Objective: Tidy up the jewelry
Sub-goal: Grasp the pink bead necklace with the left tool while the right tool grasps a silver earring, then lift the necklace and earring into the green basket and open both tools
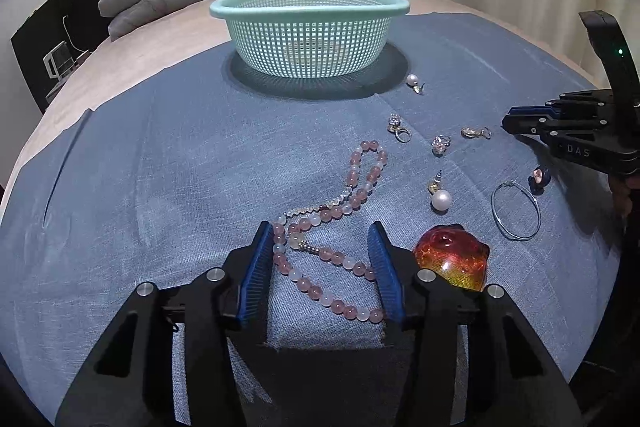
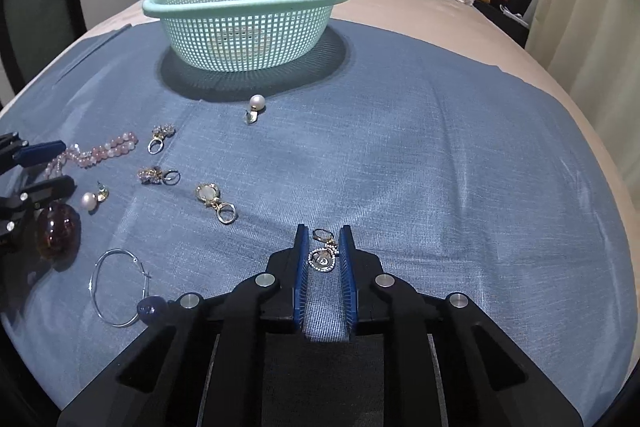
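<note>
Blue cloth [image 2: 440,147] underlies the right hand-held gripper [image 2: 324,247], slightly parted, straddling an earring [image 2: 322,259].

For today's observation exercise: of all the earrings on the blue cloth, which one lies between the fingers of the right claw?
The heart-shaped drop earring lies between the open fingers of the right claw. The pearl, crystal and hoop earrings all lie farther left.

Basket [image 1: 308,31] behind scattered jewelry [image 1: 440,143]
</note>
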